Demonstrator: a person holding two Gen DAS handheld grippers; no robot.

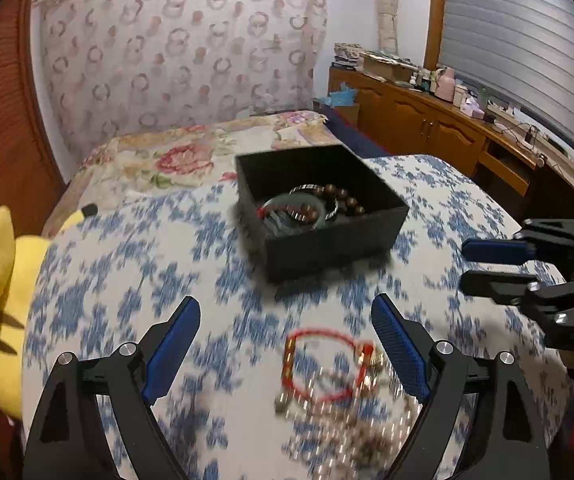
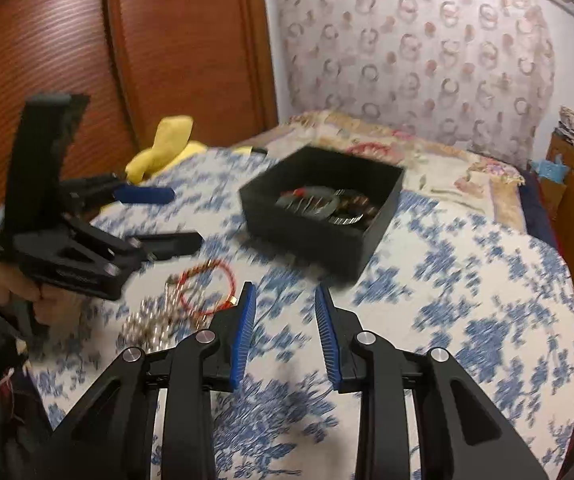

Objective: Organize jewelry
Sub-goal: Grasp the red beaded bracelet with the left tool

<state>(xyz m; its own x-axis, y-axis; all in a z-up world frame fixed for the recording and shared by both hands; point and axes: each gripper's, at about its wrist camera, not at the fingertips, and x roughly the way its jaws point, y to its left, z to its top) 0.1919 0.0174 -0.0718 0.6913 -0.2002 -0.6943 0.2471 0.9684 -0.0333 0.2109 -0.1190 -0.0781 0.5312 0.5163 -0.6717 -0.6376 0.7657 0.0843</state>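
A black open box (image 1: 327,242) (image 2: 307,236) stands on the blue-flowered cloth and holds a brown bead bracelet (image 1: 343,196), a silver bangle and other pieces. Nearer lies a red cord bracelet (image 1: 319,333) (image 2: 229,276) beside a blurred heap of silver chains (image 1: 347,420) (image 2: 147,328). My left gripper (image 1: 287,304) (image 2: 185,216) hangs wide open over this heap; the red bracelet shows between its fingers, untouched. My right gripper (image 2: 285,289) (image 1: 464,265) is to the right of the heap, jaws a little apart with nothing between them.
A yellow plush toy (image 1: 3,300) (image 2: 167,144) lies at the cloth's left edge. Beyond the box is a rose-patterned bed cover (image 1: 183,156). A wooden cabinet (image 1: 427,120) with clutter on top runs along the right wall. A hand (image 2: 27,292) holds the left gripper.
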